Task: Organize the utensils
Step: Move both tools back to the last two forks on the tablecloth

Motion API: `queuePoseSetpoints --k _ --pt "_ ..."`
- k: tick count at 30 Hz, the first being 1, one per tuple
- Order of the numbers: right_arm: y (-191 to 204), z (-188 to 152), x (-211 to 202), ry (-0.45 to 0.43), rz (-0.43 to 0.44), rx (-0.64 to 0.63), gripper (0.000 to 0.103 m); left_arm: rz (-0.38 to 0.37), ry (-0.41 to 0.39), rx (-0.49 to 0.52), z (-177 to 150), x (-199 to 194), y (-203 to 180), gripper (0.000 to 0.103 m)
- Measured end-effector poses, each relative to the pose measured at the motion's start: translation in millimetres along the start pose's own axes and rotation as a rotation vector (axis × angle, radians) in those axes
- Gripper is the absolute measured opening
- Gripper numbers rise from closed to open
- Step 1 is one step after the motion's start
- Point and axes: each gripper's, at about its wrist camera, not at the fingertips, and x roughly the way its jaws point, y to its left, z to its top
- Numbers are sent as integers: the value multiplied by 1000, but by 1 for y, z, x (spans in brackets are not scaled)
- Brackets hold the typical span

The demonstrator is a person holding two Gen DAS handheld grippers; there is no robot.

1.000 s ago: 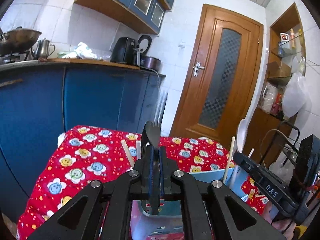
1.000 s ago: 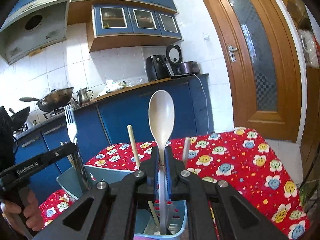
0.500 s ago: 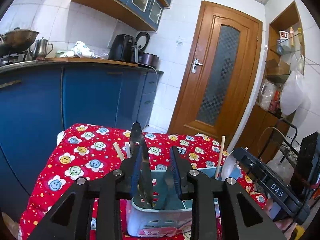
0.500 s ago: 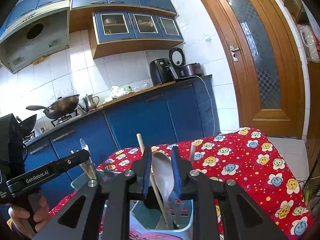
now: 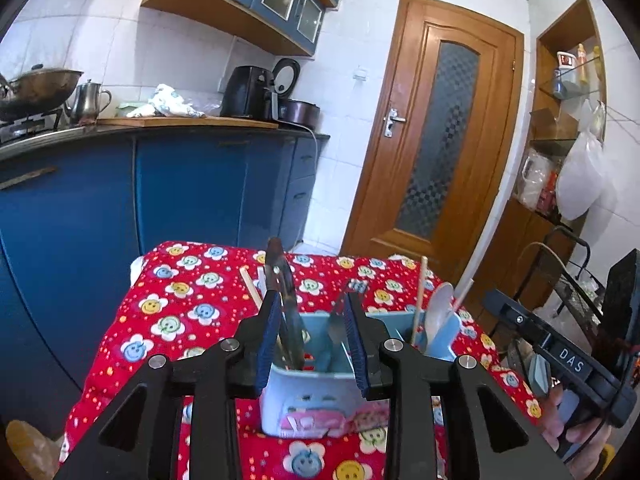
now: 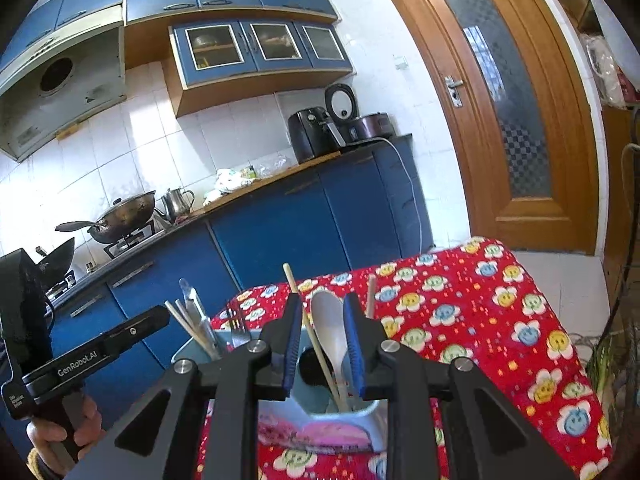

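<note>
A light blue utensil holder (image 5: 320, 384) stands on the red flowered tablecloth (image 5: 180, 308); it also shows in the right wrist view (image 6: 340, 416). My left gripper (image 5: 312, 344) is open over it, with a metal utensil (image 5: 286, 304) standing in the holder beside its left finger. A fork (image 5: 338, 320) leans by the right finger. My right gripper (image 6: 322, 344) is open, with a white spoon (image 6: 330, 328) and a chopstick (image 6: 308, 320) standing free between its fingers in the holder. The spoon (image 5: 438, 312) also shows in the left wrist view.
Blue kitchen cabinets (image 5: 180, 188) with a counter, wok (image 6: 120, 216) and kettle stand behind the table. A wooden door (image 5: 436, 140) is at the back right. Each view shows the other hand-held gripper at its edge (image 5: 560, 356) (image 6: 92, 356).
Both grippers have opened and let go: the metal utensil and the white spoon dropped down into the holder. Both grippers have drawn back and opened wider.
</note>
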Motion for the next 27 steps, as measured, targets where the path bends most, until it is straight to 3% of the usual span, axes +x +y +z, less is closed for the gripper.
queuePoseSetpoints --k 9,13,27 --pt "-6 -17 -32 74 -15 28 24 -2 63 19 -16 -23 -12 35" --pt "-6 -28 -44 115 -8 25 30 2 98 23 -26 -31 -18 35" --pt "-9 -68 -71 207 -67 -7 40 -10 285 -27 -76 -35 -30 35"
